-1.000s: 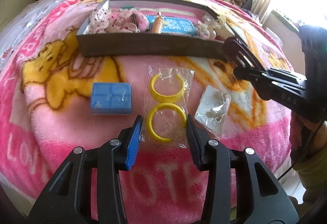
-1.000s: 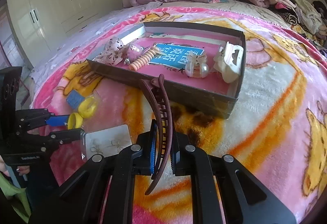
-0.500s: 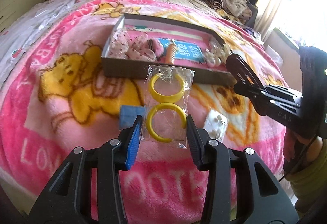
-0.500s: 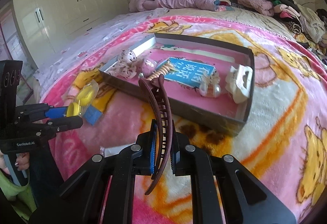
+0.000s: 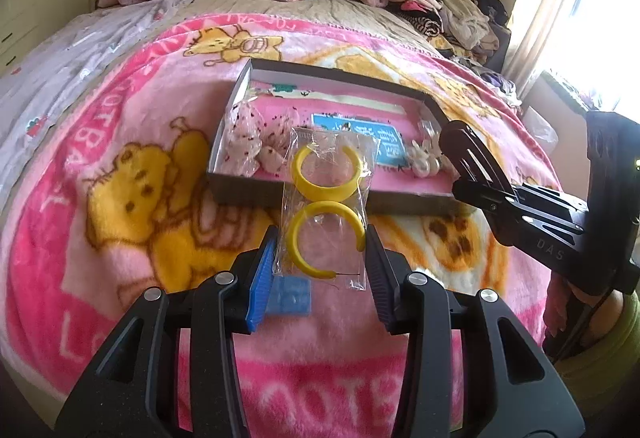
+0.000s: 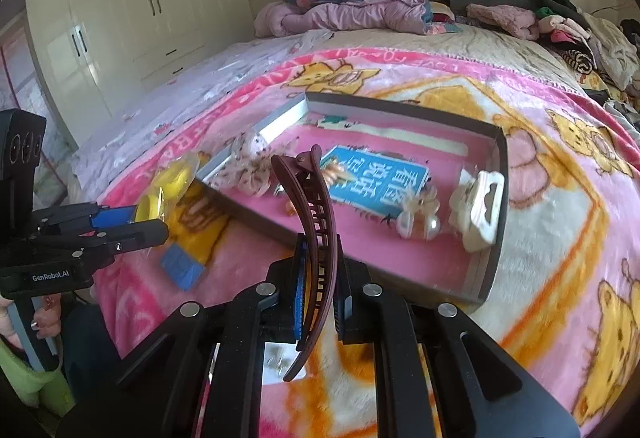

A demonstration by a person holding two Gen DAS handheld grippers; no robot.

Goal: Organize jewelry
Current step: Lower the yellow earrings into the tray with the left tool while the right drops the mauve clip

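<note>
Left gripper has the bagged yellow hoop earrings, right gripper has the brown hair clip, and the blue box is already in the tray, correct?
Not quite. In the right wrist view the blue box lies on the blanket, outside the tray. The left gripper does hold the bagged yellow hoop earrings, the right gripper the brown hair clip.

Bare pink floor is showing across the middle and near-right of the shallow tray [image 6: 486,270], where a gripper could be lowered. The left end is being crowded by speckled fabric scrunchies [image 5: 244,142], and the right end by a white clip card [image 6: 478,216] and a pearl bow [image 6: 418,218]. A blue box [image 6: 182,266] is lying on the blanket [image 5: 132,198] just before the tray's near wall.
</note>
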